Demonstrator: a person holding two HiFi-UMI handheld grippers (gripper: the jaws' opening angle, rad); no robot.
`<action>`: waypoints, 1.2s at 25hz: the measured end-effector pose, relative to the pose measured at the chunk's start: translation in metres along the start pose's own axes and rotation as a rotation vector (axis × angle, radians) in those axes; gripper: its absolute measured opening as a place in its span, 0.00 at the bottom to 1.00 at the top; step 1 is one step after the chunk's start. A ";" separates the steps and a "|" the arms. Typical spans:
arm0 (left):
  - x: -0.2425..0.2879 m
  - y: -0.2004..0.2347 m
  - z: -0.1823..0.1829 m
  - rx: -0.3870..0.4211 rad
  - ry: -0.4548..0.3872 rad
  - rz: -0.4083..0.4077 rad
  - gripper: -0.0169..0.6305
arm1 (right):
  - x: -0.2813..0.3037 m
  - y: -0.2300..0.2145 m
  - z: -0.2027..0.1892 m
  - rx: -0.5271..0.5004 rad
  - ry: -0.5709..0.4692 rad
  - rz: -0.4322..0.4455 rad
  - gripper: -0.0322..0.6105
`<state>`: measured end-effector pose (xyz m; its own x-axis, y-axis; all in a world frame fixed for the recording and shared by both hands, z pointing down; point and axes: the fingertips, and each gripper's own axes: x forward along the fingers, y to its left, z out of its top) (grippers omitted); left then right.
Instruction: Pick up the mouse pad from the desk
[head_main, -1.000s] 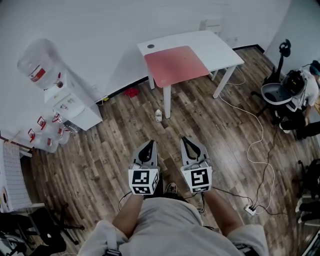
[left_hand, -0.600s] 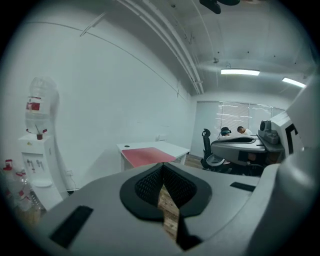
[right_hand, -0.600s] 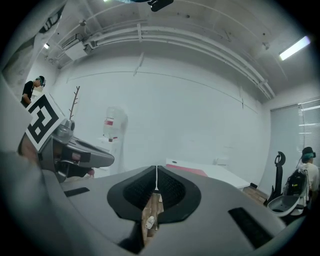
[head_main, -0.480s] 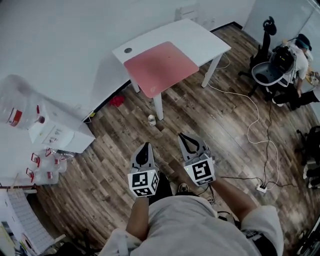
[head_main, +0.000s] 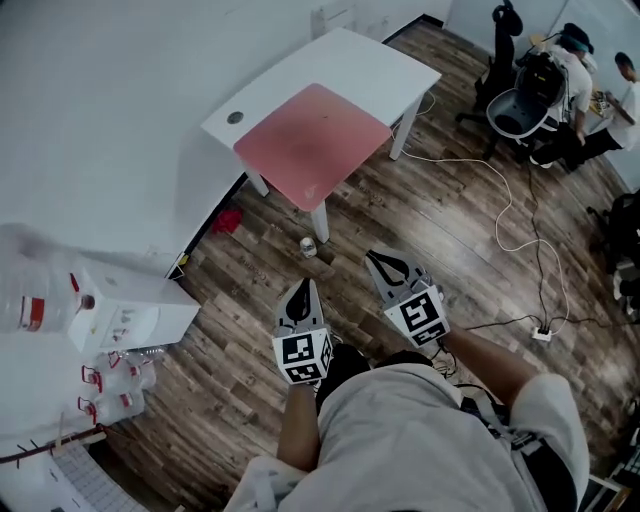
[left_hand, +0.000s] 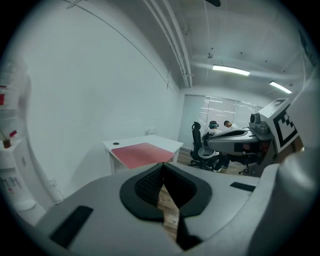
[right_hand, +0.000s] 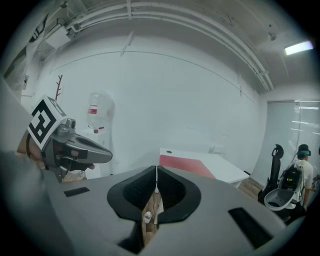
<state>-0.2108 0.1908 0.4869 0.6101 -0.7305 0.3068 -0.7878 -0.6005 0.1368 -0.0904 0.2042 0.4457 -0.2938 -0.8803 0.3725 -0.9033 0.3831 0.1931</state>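
A pink-red mouse pad (head_main: 309, 145) lies flat on the left part of a white desk (head_main: 375, 70) against the wall; it also shows as a red sheet (left_hand: 139, 153) in the left gripper view and as a red strip (right_hand: 187, 166) in the right gripper view. My left gripper (head_main: 300, 293) and right gripper (head_main: 381, 262) are held side by side over the wooden floor, well short of the desk, both pointing toward it. Both have their jaws shut with nothing between them.
A small bottle (head_main: 309, 247) stands on the floor by the desk leg, and a red object (head_main: 226, 220) lies by the wall. A water dispenser (head_main: 110, 305) stands at the left. White cables (head_main: 510, 235) and a power strip (head_main: 542, 333) run along the right. People sit by chairs (head_main: 515, 105) at the far right.
The desk has shifted left and come nearer in the head view as I walked toward it. Both grippers stayed shut, side by side in front of me.
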 end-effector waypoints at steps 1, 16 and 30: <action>0.003 0.004 0.000 -0.008 0.005 -0.009 0.05 | 0.005 0.000 0.000 0.008 0.010 -0.005 0.11; 0.055 0.033 -0.011 -0.026 0.079 -0.067 0.05 | 0.046 -0.041 -0.015 0.004 0.086 -0.087 0.11; 0.180 0.026 -0.011 -0.006 0.182 0.004 0.05 | 0.108 -0.190 -0.068 0.067 0.139 -0.094 0.11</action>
<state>-0.1222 0.0473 0.5558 0.5820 -0.6616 0.4728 -0.7910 -0.5954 0.1407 0.0705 0.0551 0.5107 -0.1651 -0.8624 0.4785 -0.9451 0.2771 0.1734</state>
